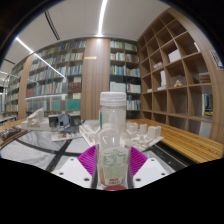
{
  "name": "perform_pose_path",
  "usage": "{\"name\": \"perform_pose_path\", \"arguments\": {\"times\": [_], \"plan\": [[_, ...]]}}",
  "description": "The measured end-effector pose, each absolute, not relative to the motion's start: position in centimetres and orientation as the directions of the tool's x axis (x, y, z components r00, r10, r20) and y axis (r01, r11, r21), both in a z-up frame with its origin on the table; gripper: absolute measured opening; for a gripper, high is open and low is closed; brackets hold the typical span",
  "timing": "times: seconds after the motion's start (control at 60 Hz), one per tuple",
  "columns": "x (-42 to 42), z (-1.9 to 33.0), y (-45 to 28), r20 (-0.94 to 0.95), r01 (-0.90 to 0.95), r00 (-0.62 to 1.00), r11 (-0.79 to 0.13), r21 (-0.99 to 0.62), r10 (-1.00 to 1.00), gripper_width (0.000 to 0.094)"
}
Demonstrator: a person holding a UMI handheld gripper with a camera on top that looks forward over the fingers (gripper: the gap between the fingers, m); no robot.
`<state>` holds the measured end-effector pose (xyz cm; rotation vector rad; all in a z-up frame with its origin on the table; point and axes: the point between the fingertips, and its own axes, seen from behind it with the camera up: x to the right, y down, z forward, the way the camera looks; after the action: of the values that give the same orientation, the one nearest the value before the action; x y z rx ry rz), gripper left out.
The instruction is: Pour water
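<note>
A clear plastic water bottle with a white cap and a pale label stands upright between my fingers, partly filled with water. My gripper is shut on it: both pink pads press on its sides. The bottle is held above a round glass table. The bottle's base is hidden behind the gripper's body.
Several clear glass cups and small objects stand on the table beyond the bottle. Tall bookshelves line the far wall. A wooden shelf unit stands to the right, with a wooden bench top below it.
</note>
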<state>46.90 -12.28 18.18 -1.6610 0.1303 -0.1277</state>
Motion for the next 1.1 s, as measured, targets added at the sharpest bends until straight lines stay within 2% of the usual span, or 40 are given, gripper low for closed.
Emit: {"name": "perform_pose_path", "arguments": {"times": [0.2,0.217,0.317,0.433,0.467,0.533,0.583,0.633,0.933,1.1], "plan": [[48.2,6.2,-12.7,-0.008,-0.052,0.987,-0.265,-0.963,-0.163,0.0409],[48.0,7.8,-12.0,0.005,-0.029,0.987,-0.211,-0.977,-0.159,0.0413],[48.0,7.7,-12.3,0.028,-0.01,0.985,-0.224,-0.975,-0.168,0.0429],[48.3,7.2,-12.4,-0.002,-0.048,0.984,-0.258,-0.965,-0.176,0.0551],[48.4,7.1,-12.9,-0.011,-0.063,0.983,-0.283,-0.957,-0.184,0.0627],[48.0,8.1,-13.9,-0.021,-0.082,0.979,-0.299,-0.951,-0.202,0.0875],[48.3,8.9,-14.9,-0.023,-0.097,0.973,-0.316,-0.944,-0.23,0.0833],[48.2,10.0,-16.9,-0.014,-0.1,0.965,-0.323,-0.941,-0.26,0.0861],[42.0,19.3,-31.7,0.036,-0.065,0.959,-0.34,-0.938,-0.282,0.0855],[38.4,22.4,-41.1,0.031,-0.086,0.951,-0.357,-0.93,-0.309,0.0857]]}}
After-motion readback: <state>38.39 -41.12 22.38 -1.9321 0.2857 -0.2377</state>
